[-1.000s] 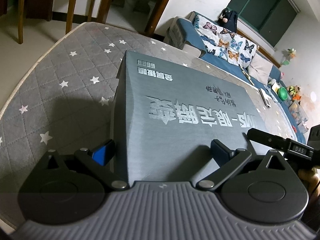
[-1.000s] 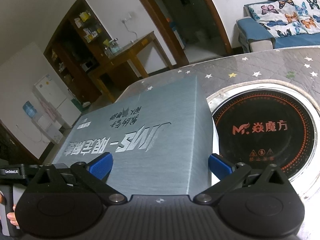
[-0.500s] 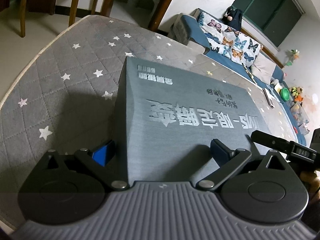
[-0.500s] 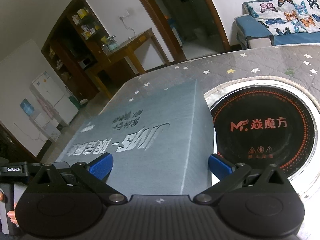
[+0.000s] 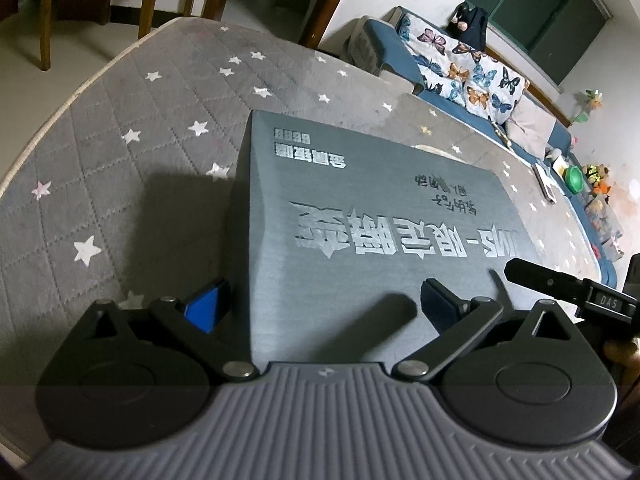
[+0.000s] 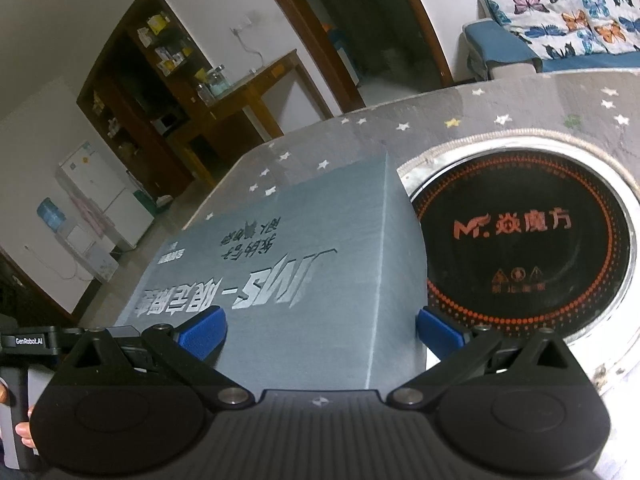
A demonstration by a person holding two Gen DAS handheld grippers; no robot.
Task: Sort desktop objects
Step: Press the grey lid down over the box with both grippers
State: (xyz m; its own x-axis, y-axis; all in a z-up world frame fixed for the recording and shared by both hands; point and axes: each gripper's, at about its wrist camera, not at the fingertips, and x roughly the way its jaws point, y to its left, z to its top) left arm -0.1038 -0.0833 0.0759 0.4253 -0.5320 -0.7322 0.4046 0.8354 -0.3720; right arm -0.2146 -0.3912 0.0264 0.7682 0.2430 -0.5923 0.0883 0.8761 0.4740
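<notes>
1. Item: grey box (image 5: 360, 216), large, flat-lidded, with silver printed lettering. I find it lying on the star-quilted bench (image 5: 120, 152); in the right wrist view its right edge sits just beside the round black cooktop (image 6: 520, 240) set into the bench at 2 o'clock.

2. Left tool (image 5: 324, 312): jaws spread wide. One blue pad (image 5: 206, 308) hangs off the box's left side at 9 o'clock, and the other finger lies over the lid at 3 o'clock. I cannot tell whether either pad touches the box. Nothing is gripped.

3. Right tool (image 6: 320, 332): jaws likewise spread. One blue pad (image 6: 202, 330) lies over the lid at 9 o'clock, the other off the box's right wall at 3 o'clock, towards the cooktop. Nothing is gripped.

4. Relation: both tools straddle near corners of the same box, one at each end of its near edge. The body of the other tool shows at the far side of each wrist view.

5. Step in hand, as I judge it: a two-tool move of the box.

6. Handling note: I would keep both tools level and move them together, so the box does not twist. The lid looks smooth, so slipping is likely. I would steer its right edge clear of the cooktop rim.
</notes>
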